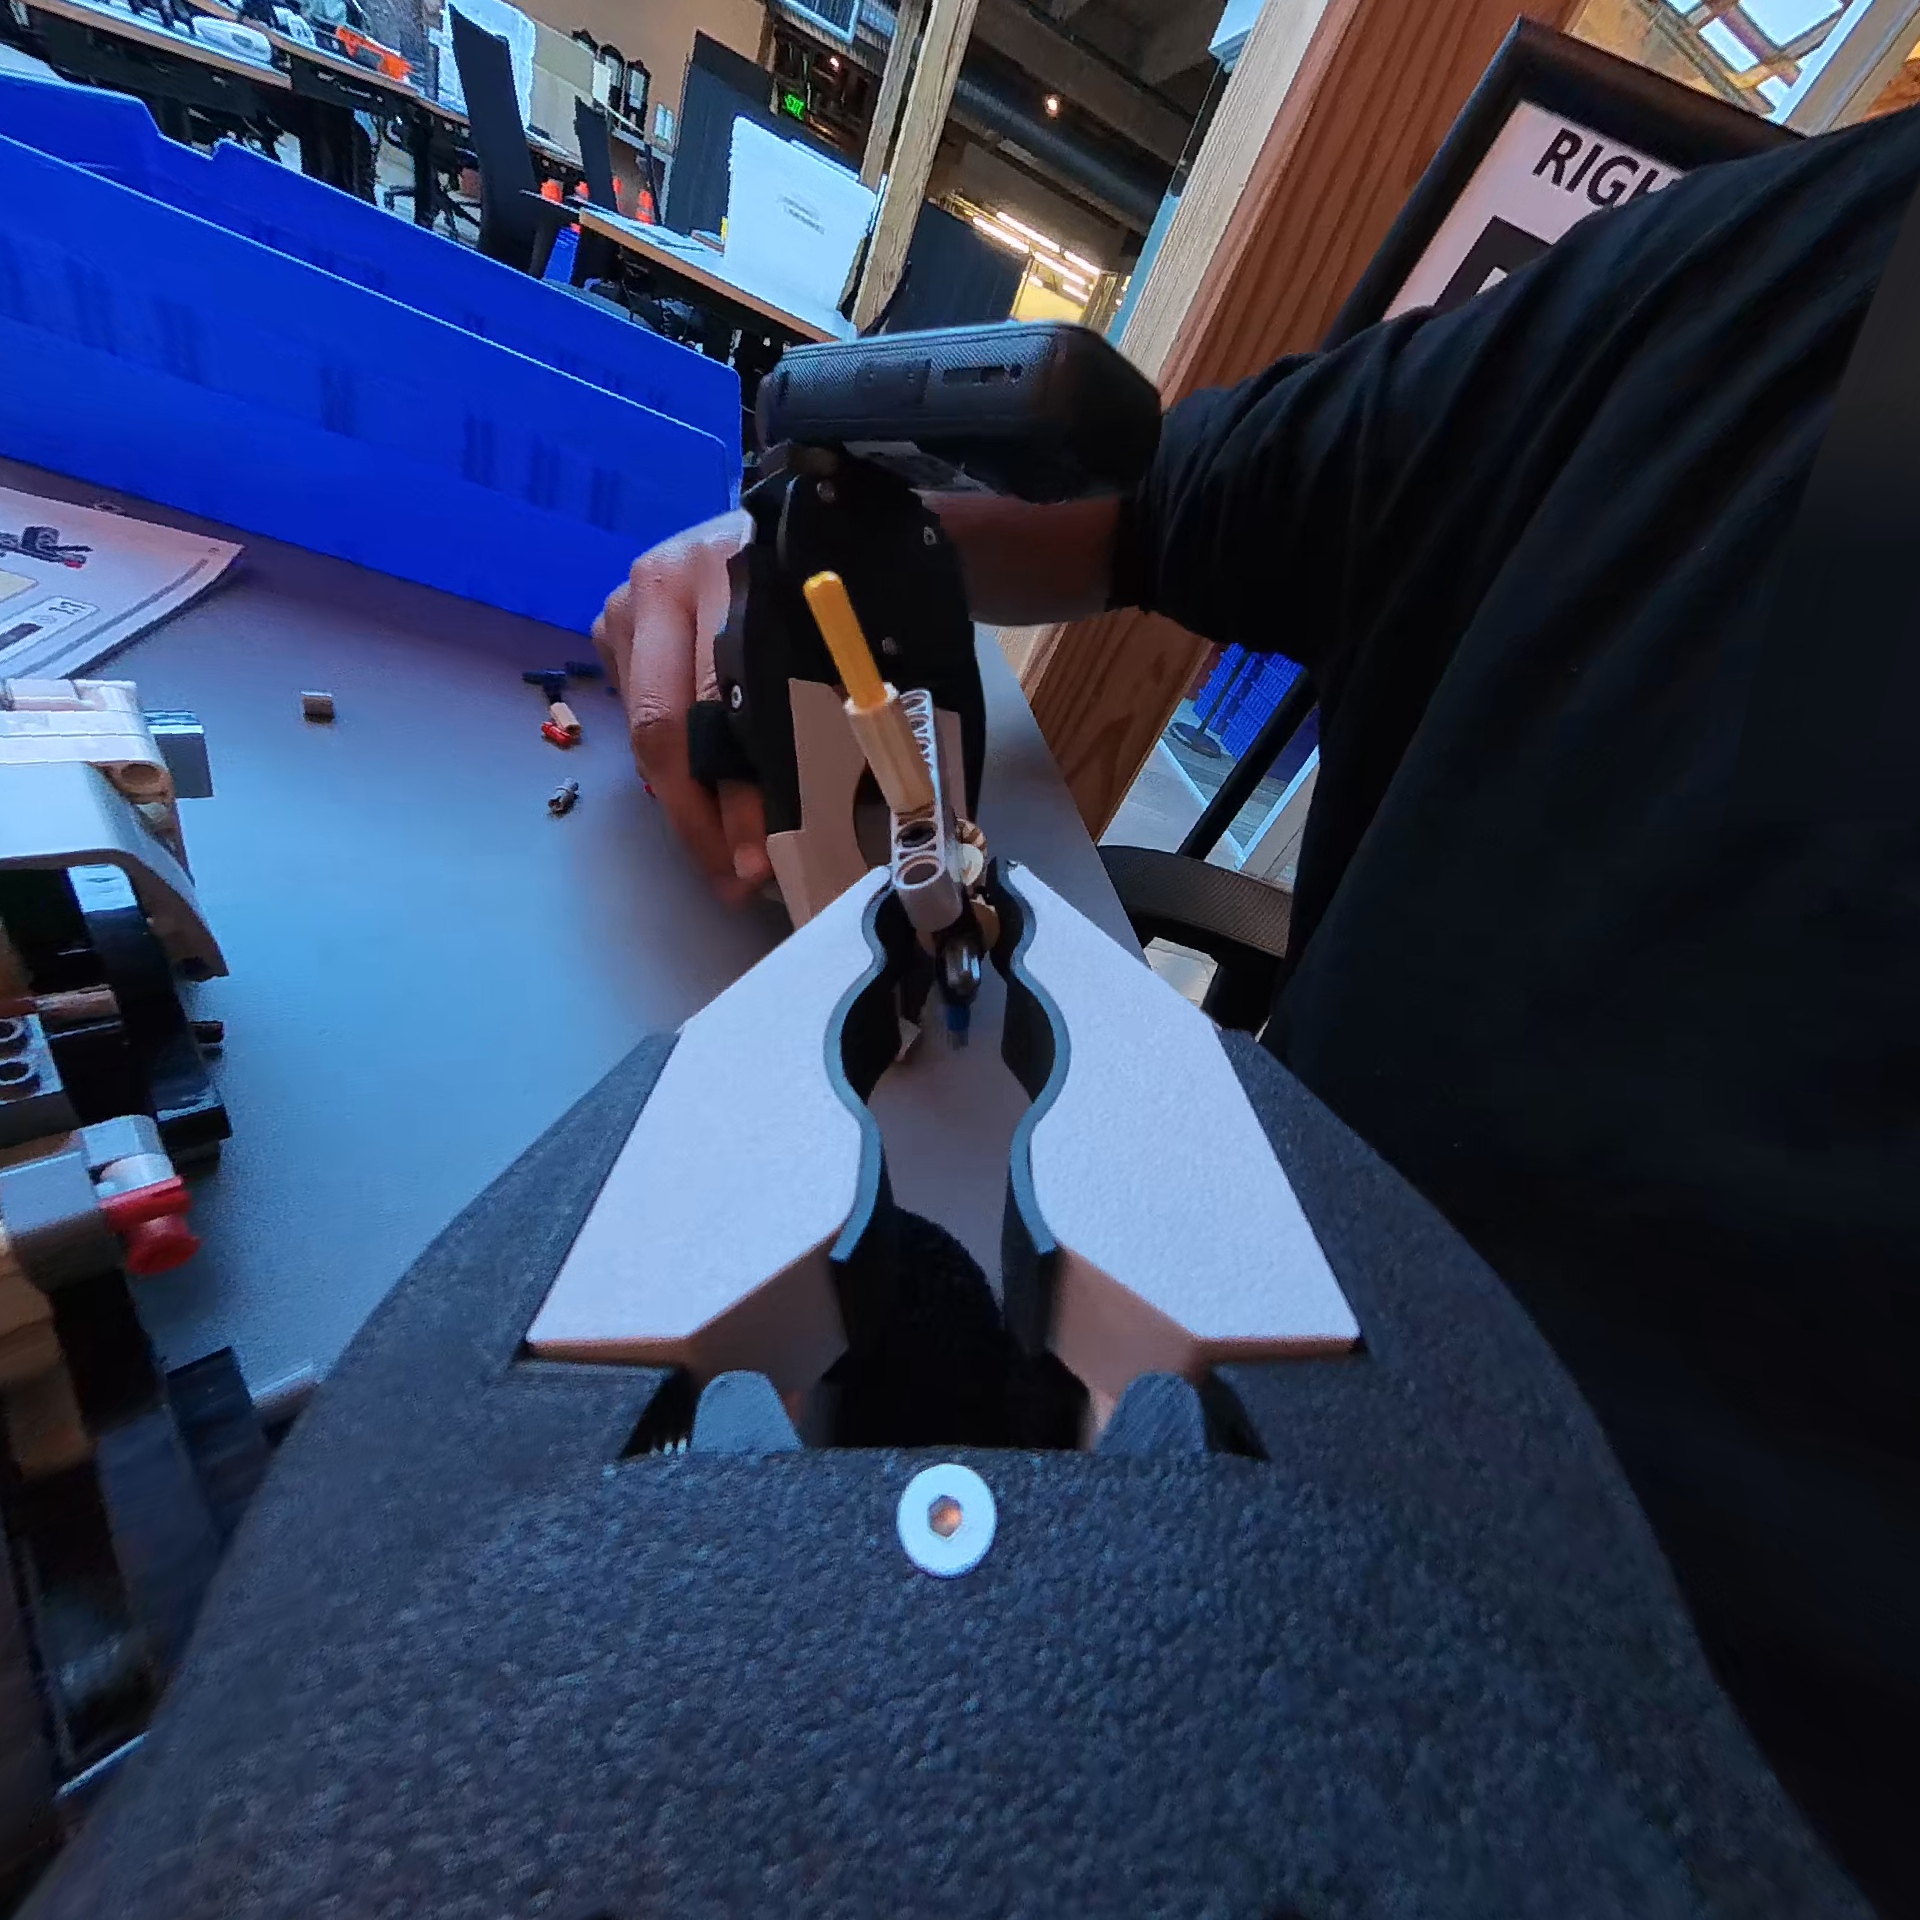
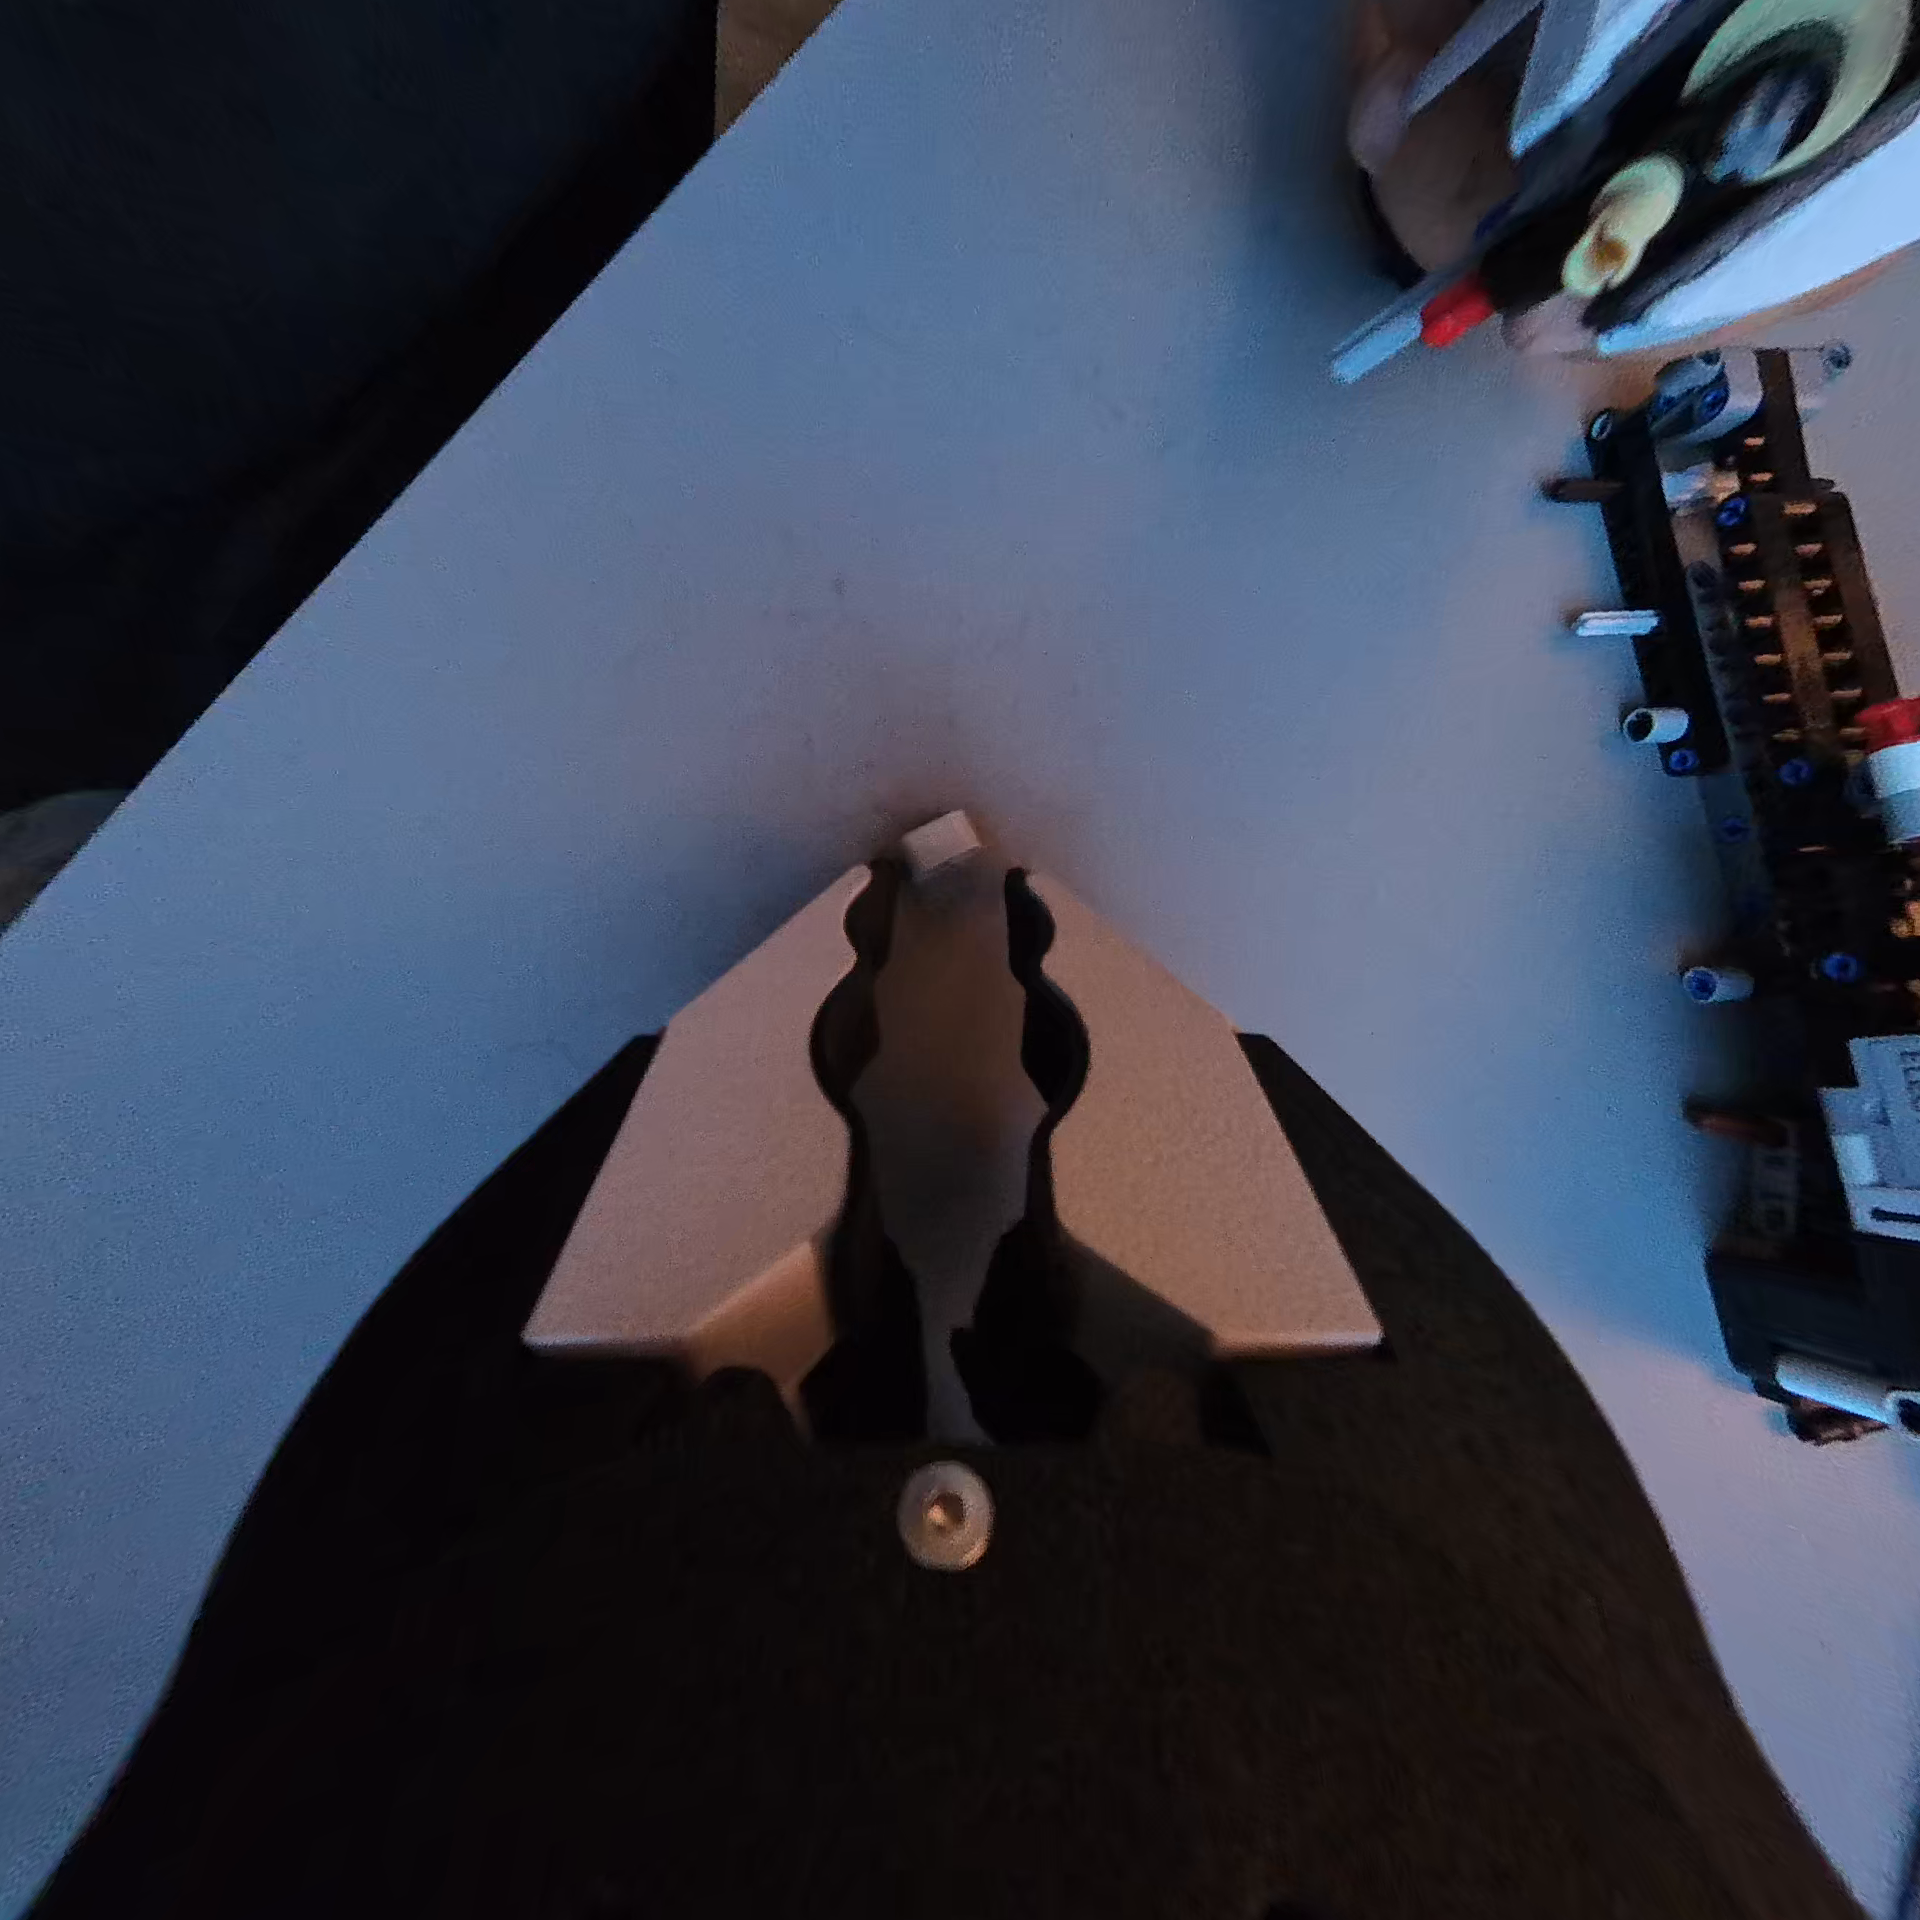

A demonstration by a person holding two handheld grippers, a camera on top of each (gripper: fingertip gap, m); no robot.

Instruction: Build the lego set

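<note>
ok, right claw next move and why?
Probably ease the right claw forward and shut on the small grey piece: it lies on the table just off the open tips, while the left claw already grips the subassembly.

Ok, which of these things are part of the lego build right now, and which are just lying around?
In use: left gripper, shut on the yellow-axle assembly; right gripper, at the small grey piece; partly built model; instruction booklet.
Lying about: loose pins; small brown piece; blue bins.
</note>
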